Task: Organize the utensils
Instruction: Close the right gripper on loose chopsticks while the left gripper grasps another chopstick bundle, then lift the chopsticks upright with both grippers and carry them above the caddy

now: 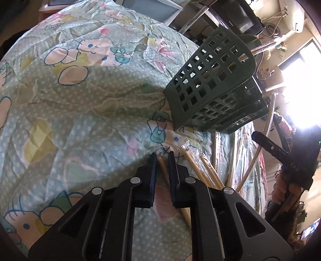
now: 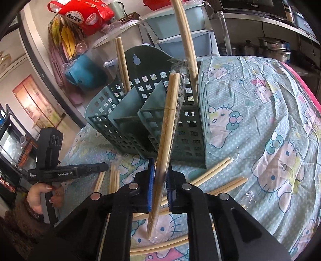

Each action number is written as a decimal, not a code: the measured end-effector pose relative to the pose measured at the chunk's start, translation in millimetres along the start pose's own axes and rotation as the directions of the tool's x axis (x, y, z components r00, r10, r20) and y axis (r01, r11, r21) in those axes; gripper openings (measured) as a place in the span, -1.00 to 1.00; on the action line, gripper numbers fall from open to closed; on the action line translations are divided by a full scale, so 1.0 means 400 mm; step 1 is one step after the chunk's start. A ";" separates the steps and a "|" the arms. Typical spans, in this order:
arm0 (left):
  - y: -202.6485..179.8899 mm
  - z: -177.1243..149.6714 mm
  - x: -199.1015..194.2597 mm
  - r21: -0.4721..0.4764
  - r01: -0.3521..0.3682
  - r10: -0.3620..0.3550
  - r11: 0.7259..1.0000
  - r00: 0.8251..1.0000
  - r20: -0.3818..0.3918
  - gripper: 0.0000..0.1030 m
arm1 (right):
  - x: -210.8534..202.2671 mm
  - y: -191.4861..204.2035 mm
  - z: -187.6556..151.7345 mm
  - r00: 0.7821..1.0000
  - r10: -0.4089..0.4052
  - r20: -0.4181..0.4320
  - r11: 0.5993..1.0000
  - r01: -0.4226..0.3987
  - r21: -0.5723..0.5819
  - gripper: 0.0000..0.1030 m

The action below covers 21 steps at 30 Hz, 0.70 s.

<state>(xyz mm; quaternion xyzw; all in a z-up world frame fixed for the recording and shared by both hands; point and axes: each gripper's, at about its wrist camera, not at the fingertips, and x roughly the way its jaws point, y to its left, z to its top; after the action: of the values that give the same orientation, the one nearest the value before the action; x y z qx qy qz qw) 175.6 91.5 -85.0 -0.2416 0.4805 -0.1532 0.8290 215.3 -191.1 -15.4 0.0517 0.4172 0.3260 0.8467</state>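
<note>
A dark green slotted utensil holder (image 1: pixel 210 84) (image 2: pixel 176 128) stands on the cartoon-print tablecloth (image 1: pixel 80 100). Two bare chopstick pairs (image 2: pixel 122 62) lean upright in its compartments. My right gripper (image 2: pixel 160 163) is shut on a plastic-wrapped pair of chopsticks (image 2: pixel 170 112), held steeply upright in front of the holder. My left gripper (image 1: pixel 162 155) is shut on the end of another wrapped pair (image 1: pixel 162 166) lying on the cloth just short of the holder. More wrapped chopsticks (image 1: pixel 200 166) (image 2: pixel 216 170) lie loose around the holder's base.
A person's hand (image 2: pixel 38 194) grips the left tool's handle at the table's left edge. Plastic drawers (image 2: pixel 180 26), a red bag (image 2: pixel 88 14), a blue bag (image 2: pixel 86 70) and metal pots (image 2: pixel 272 46) stand behind the table.
</note>
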 end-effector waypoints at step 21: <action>-0.168 0.024 -0.168 0.166 0.108 -0.139 0.980 0.972 0.191 -0.92 | -0.116 0.090 -0.018 0.991 -0.009 0.135 0.997 0.019 -0.072 -0.86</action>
<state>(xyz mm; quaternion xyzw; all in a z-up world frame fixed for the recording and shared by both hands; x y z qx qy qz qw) 149.4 70.2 4.3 -0.2203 0.3646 -0.2161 0.8785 171.1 -192.1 24.0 0.0398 0.3473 0.3310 0.8765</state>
